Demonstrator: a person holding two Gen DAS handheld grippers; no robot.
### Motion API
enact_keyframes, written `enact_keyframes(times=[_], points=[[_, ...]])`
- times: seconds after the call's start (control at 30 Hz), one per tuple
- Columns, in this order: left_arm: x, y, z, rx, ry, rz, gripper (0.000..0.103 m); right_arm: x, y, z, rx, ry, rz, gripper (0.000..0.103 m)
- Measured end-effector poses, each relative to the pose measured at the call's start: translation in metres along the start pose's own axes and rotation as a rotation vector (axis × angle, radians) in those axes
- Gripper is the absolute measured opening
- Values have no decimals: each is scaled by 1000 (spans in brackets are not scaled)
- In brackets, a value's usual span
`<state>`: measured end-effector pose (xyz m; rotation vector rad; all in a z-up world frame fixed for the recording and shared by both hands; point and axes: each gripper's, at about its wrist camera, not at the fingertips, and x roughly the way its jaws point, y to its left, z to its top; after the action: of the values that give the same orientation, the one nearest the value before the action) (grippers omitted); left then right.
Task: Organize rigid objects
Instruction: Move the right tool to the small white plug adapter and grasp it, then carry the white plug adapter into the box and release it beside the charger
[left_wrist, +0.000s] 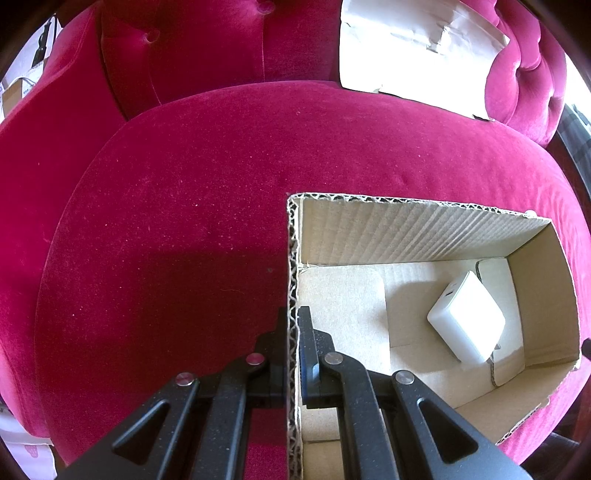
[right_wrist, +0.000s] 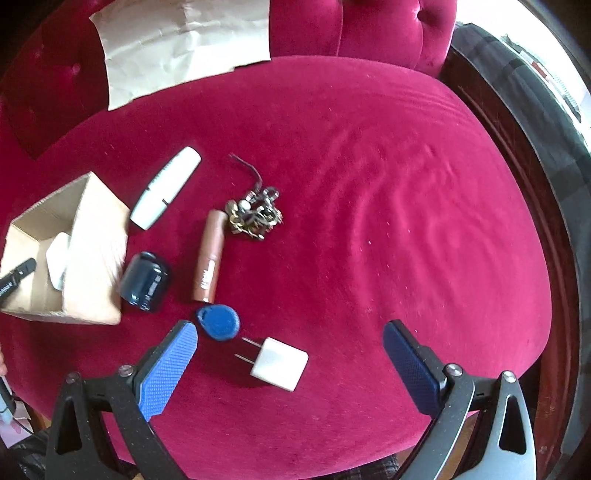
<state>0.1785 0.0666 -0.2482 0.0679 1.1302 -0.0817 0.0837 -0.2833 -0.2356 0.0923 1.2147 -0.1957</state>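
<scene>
Cardboard box wall (left_wrist: 293, 277) is pinched by the left gripper (left_wrist: 293, 332), steadying it, while the right gripper (right_wrist: 290, 354), jaws spread wide, hovers over the white plug adapter (right_wrist: 279, 363), with the box at nine o'clock, so closing comes next.

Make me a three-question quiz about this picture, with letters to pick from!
1. Where is the big charger? A in the box B on the paper C under the keys
2. What colour is the tag? A green B blue C yellow
3. How is the right tool? A shut on the tube B open C shut on the plug

Answers: 1 A, it lies on the box floor. 2 B, it is plainly blue. 3 B, its fingers stand wide apart around the small plug, touching nothing.
</scene>
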Motion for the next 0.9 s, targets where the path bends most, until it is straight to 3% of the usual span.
enact_keyframes(times=[0.63, 0.73, 0.8, 0.87, 0.9], points=[[0, -1, 0, -2, 1, 0, 3, 39, -7, -22, 14, 92, 51, 101], [0, -1, 0, -2, 1, 0, 3, 39, -8, -23, 16, 97, 67, 86], [0, -1, 0, -1, 1, 2, 3, 38, -6, -23, 12, 106, 73, 65], [0, -1, 0, -3, 1, 2, 3, 35, -2, -25, 3, 103, 68, 51], [0, -1, 0, -3, 1, 2, 4, 32, 0, -25, -3, 97, 63, 51]])
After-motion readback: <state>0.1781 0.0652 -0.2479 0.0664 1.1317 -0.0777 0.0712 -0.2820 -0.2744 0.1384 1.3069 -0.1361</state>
